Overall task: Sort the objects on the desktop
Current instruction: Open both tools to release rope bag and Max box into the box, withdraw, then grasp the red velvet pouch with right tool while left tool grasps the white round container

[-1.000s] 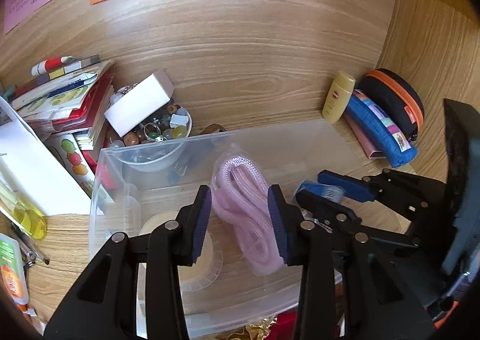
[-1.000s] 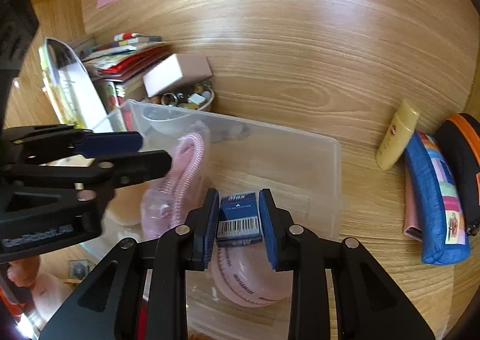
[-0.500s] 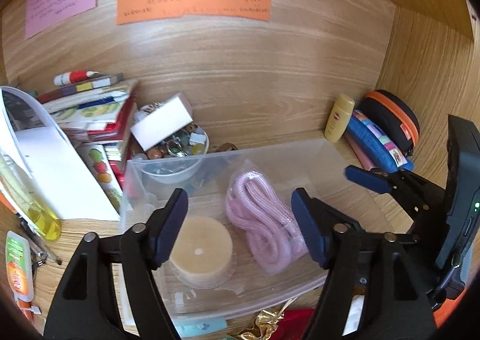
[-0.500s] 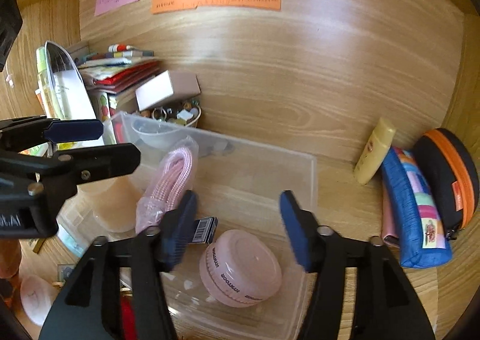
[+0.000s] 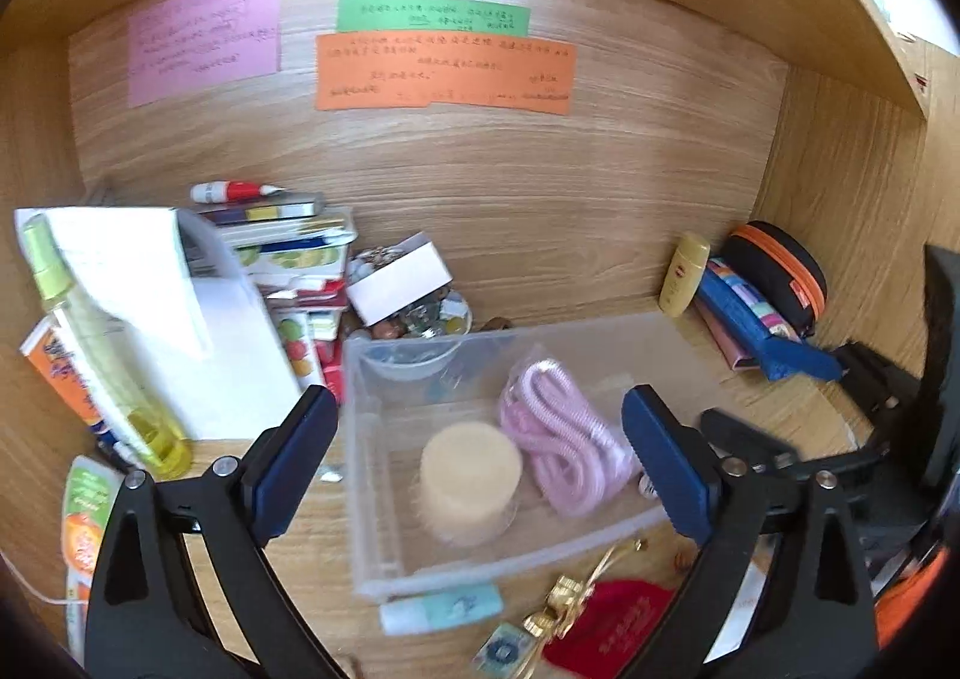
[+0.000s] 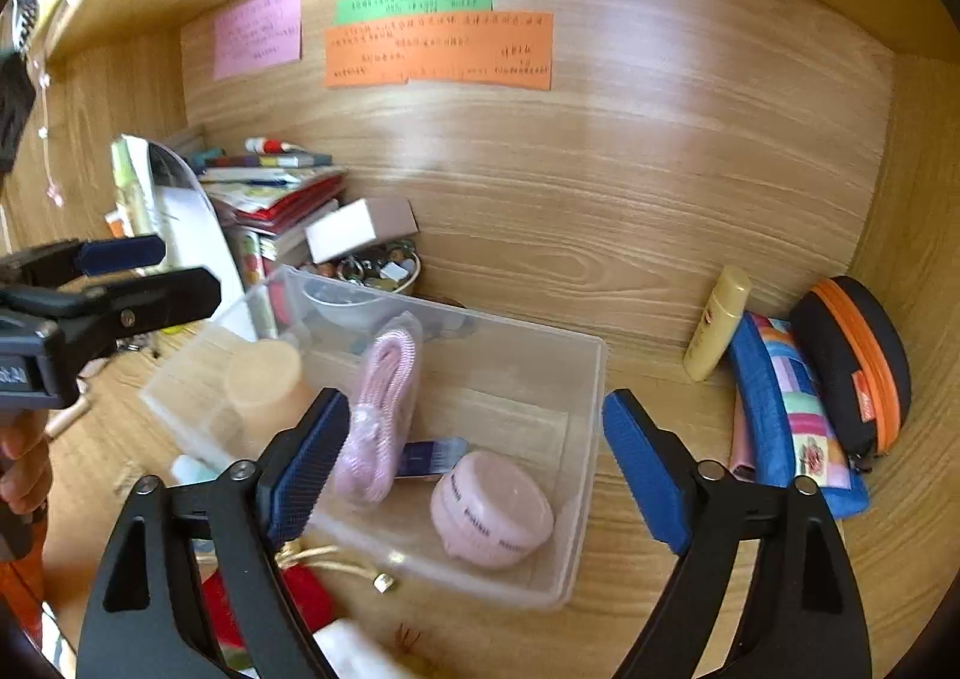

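A clear plastic bin [image 5: 384, 553] [image 6: 588, 439] sits on the wooden desk. It holds a bagged pink cord [image 5: 564, 439] [image 6: 384, 409], a beige round tub [image 5: 468, 475] [image 6: 264, 379], a pink round case [image 6: 492, 505] and a small blue box [image 6: 429, 457]. My left gripper [image 5: 480, 469] is open and empty above the bin's near side. My right gripper [image 6: 471, 472] is open and empty above the bin, over the blue box and pink case.
Books and papers [image 5: 282, 253] are stacked at the left, with a white box [image 5: 399, 283] on a bowl of trinkets. A yellow bottle [image 6: 717, 322], blue pouch [image 6: 792, 415] and black-orange case [image 6: 858, 367] lie right. A red pouch [image 5: 606, 625] and tube [image 5: 441, 607] lie near.
My right gripper opened and let the blue box drop into the bin. My left gripper opened wide. Both grippers pulled back and up from the bin.
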{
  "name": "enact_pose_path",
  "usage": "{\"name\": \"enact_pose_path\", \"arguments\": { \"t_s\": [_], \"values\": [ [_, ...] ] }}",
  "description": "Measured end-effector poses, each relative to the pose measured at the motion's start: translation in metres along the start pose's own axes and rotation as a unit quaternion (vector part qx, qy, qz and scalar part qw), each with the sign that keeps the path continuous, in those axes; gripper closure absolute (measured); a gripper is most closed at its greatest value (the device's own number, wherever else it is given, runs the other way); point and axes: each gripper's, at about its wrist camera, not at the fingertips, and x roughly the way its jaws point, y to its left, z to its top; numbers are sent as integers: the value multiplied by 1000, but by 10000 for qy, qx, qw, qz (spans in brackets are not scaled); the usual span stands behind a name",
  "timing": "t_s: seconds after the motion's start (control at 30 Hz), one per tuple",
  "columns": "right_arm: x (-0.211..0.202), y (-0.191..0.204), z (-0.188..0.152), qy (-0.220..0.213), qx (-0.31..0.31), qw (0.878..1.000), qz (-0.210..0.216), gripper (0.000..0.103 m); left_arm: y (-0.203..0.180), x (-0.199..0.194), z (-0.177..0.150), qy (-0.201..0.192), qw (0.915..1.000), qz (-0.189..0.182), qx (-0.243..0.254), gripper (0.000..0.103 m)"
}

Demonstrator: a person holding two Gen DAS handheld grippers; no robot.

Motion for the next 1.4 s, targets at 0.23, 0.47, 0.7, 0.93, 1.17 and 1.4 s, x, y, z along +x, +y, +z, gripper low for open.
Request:
{"name": "enact_pose_path", "arguments": {
  "t_s": [0.23, 0.47, 0.7, 0.93, 1.17, 1.4],
  "values": [
    [-37, 3, -15, -207, -187, 9995, -136, 7, 16, -22, -31, 163, 9995, 258, 100, 6],
    [-45, 4, -42, 6, -172, 9998, -97, 7, 43, -31, -63, 543, 9971, 524, -11, 6],
    [-38, 14, -67, 365, -240, 9990, -74, 7, 63, -34, -99, 965, 9923, 747, -201, 6],
    [-43, 36, -82, 481, -465, 9977, 146, 7, 46, -43, -128, 1243, 9912, 453, -20, 6],
    [-49, 57, -98, 633, -802, 9942, 331, 7, 18, -58, -148, 1340, 9905, 12, 300, 6],
    [-39, 65, -96, 778, -843, 9920, 536, 7, -1, -45, -161, 1603, 9857, -329, 404, 6]
  ]
}}
